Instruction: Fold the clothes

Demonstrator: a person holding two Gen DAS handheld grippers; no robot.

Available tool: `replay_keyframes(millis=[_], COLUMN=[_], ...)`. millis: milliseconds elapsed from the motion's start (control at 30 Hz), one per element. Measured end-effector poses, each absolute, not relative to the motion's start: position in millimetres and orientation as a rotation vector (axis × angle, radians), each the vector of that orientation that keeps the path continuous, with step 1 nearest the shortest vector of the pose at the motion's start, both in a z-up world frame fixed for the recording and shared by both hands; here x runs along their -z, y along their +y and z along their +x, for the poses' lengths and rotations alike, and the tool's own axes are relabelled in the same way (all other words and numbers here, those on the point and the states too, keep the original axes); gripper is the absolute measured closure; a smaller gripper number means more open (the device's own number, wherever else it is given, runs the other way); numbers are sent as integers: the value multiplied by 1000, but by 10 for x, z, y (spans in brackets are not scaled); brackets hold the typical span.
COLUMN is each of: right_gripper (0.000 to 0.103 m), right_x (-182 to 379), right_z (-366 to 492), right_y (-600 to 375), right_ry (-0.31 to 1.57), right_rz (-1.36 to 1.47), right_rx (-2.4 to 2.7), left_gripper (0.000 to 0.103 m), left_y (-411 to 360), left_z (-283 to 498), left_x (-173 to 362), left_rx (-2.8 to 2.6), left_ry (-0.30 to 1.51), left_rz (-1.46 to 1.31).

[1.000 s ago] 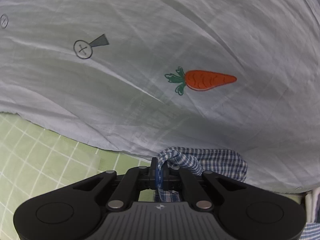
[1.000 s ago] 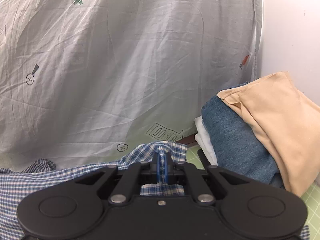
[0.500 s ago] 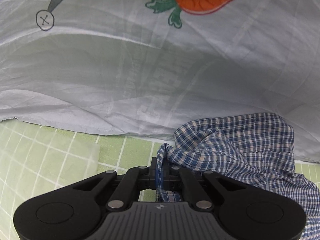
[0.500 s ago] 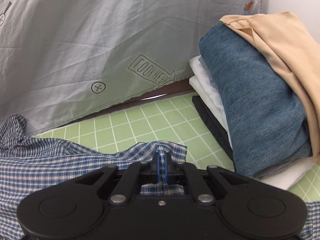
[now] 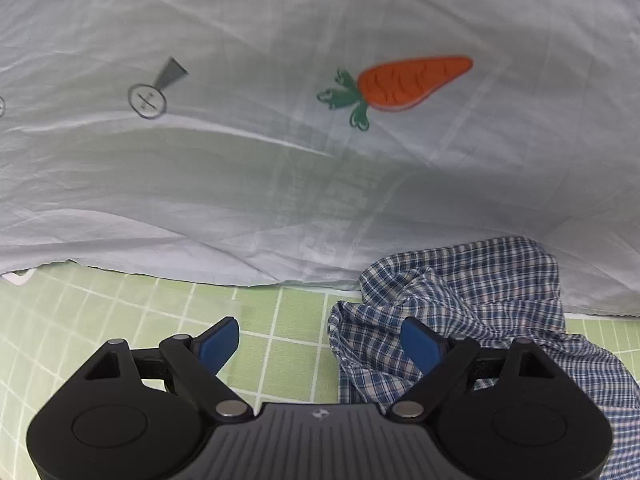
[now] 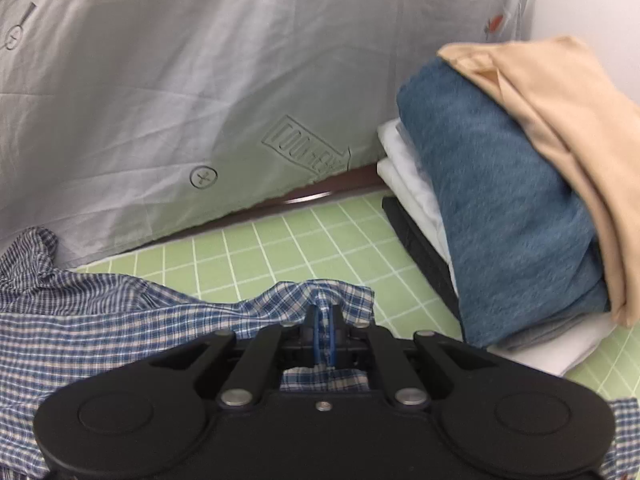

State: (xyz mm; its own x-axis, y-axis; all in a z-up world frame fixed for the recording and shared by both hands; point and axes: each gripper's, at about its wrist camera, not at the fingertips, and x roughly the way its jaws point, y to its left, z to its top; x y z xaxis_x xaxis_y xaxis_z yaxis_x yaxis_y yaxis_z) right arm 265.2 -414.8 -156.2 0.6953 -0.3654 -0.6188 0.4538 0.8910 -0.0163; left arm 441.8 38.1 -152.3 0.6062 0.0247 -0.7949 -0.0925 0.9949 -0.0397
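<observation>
Through the left wrist camera I count one left gripper [image 5: 320, 344], its two blue-padded fingers [image 5: 218, 344] spread wide and opening, pressing on nothing. One checked shirt [image 5: 460, 300], thin blue-and-white woven cloth, lies crumpled at four o'clock on the desk [image 5: 120, 320]; its rumpled edge lies between the fingers, close against the right-hand pad. The desk wears a pale green mat ruled in white squares. From nine o'clock round to three hangs one pale grey sheet [image 5: 280, 180], thin and creased, printed with one orange carrot [image 5: 404, 84] at one o'clock and one crossed circle with a dark wedge [image 5: 154, 92] at ten.

Through the right wrist camera I see one right gripper [image 6: 324, 336], pressed together and pinching a fold of the same checked shirt [image 6: 100, 320], which spreads in soft wrinkles toward eight o'clock. At three o'clock stands one pile of folded clothes: a flat black piece [image 6: 420, 240] at the bottom, white cloth [image 6: 404, 160] in layers I cannot count, one thick blue piece [image 6: 500, 200] with a fuzzy nap, and one smooth tan garment [image 6: 560, 112] draped on top. The grey sheet [image 6: 200, 80] fills eleven through one o'clock, showing a boxed arrow print [image 6: 308, 148] and another crossed circle [image 6: 204, 177].
</observation>
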Motion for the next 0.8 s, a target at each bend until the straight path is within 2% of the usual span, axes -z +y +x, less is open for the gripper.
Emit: replay_keyframes(millis=[200, 333, 467, 567, 600, 633, 667, 700, 733, 767, 800], right_gripper=[98, 98, 97, 89, 80, 60, 48, 27, 15, 10, 1], right_x=[1128, 1058, 1334, 1621, 1665, 1710, 1743, 1715, 1686, 1658, 1631], right_z=[2349, 2035, 1696, 1449, 1336, 1224, 1115, 1025, 936, 846, 759], right_y=[-3648, -3146, -2765, -2630, -2596, -2562, -2538, -2568, -2598, -2628, -2661], right_ry=[542, 528, 648, 797, 817, 837, 851, 833, 814, 796, 779], right_rz=[-3, -51, 47, 115, 122, 130, 135, 129, 124, 119, 115], right_rx=[358, 215, 47, 31, 40, 50, 62, 83, 104, 125, 146], left_gripper=[14, 14, 14, 14, 14, 14, 14, 13, 13, 12, 12], left_y=[490, 476, 341, 208, 162, 116, 74, 31, -13, -58, -102], left_z=[3837, 3309, 2715, 2335, 2202, 2066, 1961, 1862, 1771, 1683, 1614], left_x=[1183, 1138, 1162, 1241, 1263, 1282, 1292, 1301, 1315, 1329, 1336], left_rx=[-97, -63, -34, -7, 5, 18, 29, 36, 39, 42, 44], left_ry=[875, 873, 884, 916, 923, 929, 931, 932, 934, 936, 939], left_rz=[-44, -71, -91, -81, -77, -72, -67, -64, -62, -62, -65])
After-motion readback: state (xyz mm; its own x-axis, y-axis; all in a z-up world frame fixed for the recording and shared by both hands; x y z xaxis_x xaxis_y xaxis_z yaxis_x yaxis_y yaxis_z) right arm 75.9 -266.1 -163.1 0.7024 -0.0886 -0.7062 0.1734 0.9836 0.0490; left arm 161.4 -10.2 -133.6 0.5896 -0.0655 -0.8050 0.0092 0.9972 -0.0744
